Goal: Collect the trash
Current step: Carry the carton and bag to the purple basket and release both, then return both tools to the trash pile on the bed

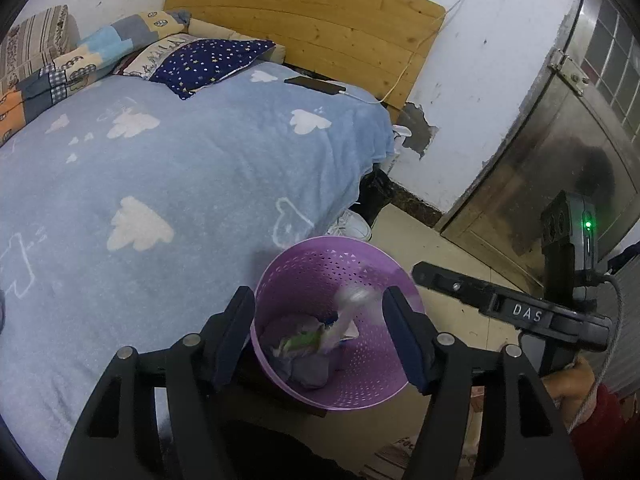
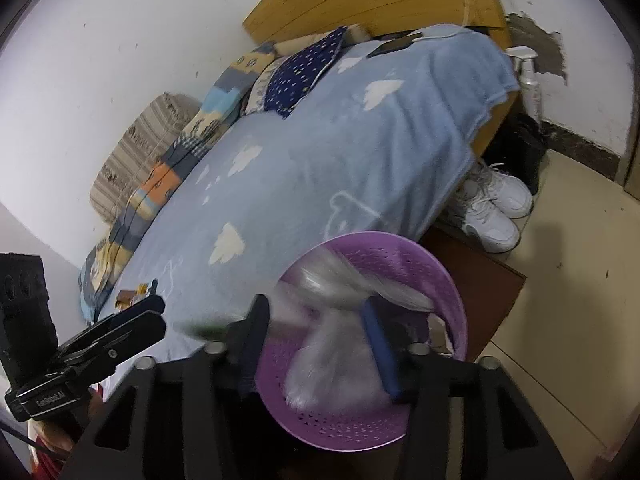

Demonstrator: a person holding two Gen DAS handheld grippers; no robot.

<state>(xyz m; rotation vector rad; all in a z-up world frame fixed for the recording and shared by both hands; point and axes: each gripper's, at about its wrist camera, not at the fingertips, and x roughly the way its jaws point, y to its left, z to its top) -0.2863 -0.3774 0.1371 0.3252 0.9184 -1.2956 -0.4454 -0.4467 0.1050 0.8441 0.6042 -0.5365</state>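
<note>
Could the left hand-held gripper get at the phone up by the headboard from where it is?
Probably not without moving. The left hand-held gripper hangs open over the purple bin at the bed's near side; the phone lies far across the blanket. Nothing blocks the way.

Open purple basket mouth below; bed edge left, bare floor right.
</note>
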